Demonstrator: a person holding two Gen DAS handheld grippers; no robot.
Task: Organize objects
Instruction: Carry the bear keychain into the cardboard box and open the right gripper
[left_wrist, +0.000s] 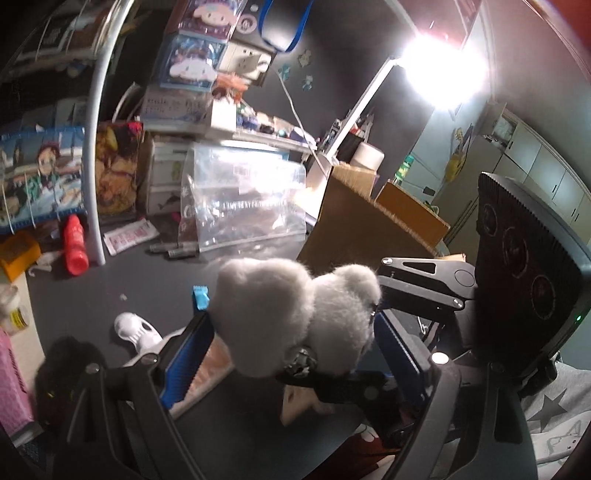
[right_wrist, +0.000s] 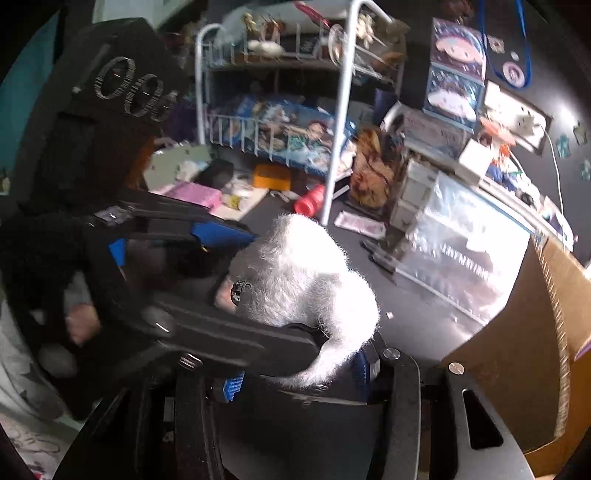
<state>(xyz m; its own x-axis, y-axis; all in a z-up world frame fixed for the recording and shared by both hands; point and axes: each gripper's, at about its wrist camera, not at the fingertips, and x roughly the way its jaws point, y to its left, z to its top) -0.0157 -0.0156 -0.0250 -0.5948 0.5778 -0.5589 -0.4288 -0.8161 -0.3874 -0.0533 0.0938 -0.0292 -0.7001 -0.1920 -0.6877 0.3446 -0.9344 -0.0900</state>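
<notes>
Cluttered dark worktop (left_wrist: 147, 280) with a clear zip bag (left_wrist: 243, 206), red bottle (left_wrist: 75, 243) and cardboard box (left_wrist: 373, 221) at the back. Fluffy grey plush toy (left_wrist: 295, 317) hangs above it, between both grippers. Left gripper (left_wrist: 295, 350) has its blue fingers (left_wrist: 192, 354) spread wide around the fluff; can't tell if they press it. Right gripper (right_wrist: 299, 373) is narrowed down and pinching the plush's lower end.

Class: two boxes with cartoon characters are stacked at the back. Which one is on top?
The box with the pink-hooded character is on top; the blue box with the white long-eared character sits beneath.
</notes>
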